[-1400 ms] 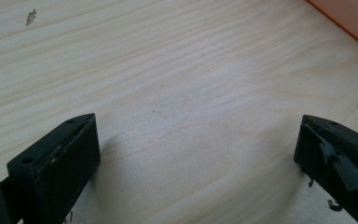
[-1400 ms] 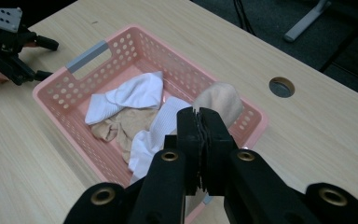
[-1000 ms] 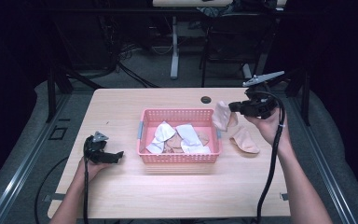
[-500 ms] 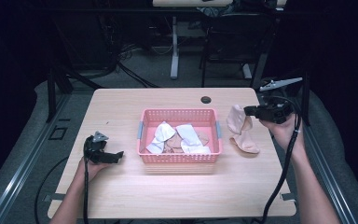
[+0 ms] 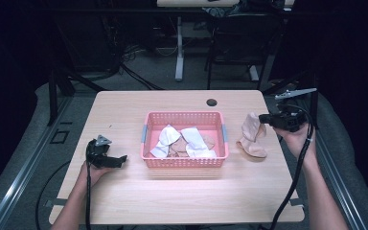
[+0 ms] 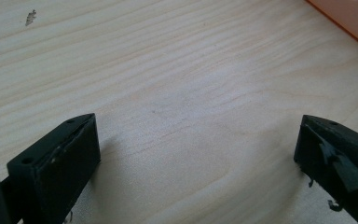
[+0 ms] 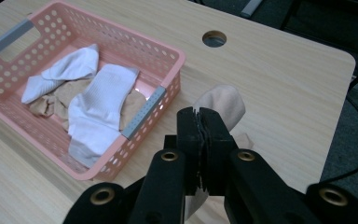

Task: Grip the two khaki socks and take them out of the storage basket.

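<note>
A pink plastic basket (image 5: pixel 184 115) sits mid-table and holds two white socks (image 5: pixel 165 139) over some beige ones. To its right, a beige sock (image 5: pixel 251 139) hangs from my right gripper (image 5: pixel 263 118), and its lower end rests on the wood. The right gripper view shows the right gripper (image 7: pixel 199 119) with its jaws pressed together, the beige sock (image 7: pixel 223 105) pinched at their tips and the basket (image 7: pixel 168 51) beyond. My left gripper (image 5: pixel 122 159) lies on the table left of the basket. In its own view the left gripper (image 6: pixel 196 158) stands open over bare wood.
A round cable hole (image 5: pixel 212 102) lies near the table's far edge behind the basket. Black cables trail from both grippers off the near edge. Chair and desk legs stand on the dark floor beyond the table (image 5: pixel 124 105).
My right gripper has carried the beige sock rightward and down, away from the basket, until its lower end rests on the table. The left gripper has stayed put.
</note>
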